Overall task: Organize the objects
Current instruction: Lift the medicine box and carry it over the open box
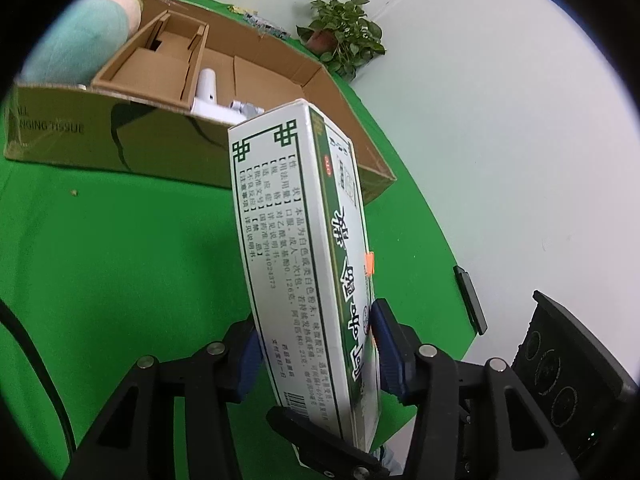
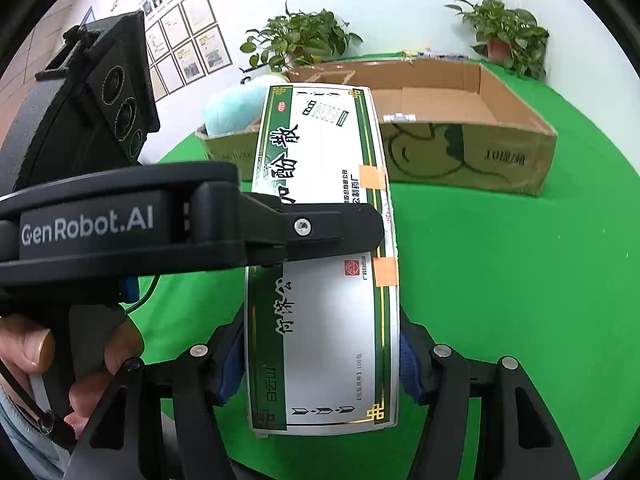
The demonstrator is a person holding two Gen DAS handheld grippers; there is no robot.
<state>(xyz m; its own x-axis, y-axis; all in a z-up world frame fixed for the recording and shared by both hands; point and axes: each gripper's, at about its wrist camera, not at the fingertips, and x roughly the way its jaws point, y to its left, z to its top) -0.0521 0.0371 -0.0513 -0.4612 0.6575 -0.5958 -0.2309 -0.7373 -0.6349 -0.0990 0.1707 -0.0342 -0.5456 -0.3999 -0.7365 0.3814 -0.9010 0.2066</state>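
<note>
1. The left gripper is closed on the medicine box; its blue pads press both narrow sides near the lower end.
2. The right gripper is also clamped on the medicine box, pads touching its long edges at the bottom centre of the frame.
3. The box (white with green borders and orange tape tabs) stands above the green table, held by both grippers at once.
4. A cardboard carton sits open in the upper right of the right wrist view, behind the box.
5. The carton holds a cardboard insert, a white item and a pale teal bundle.
6. Two potted plants stand by the wall.
</note>
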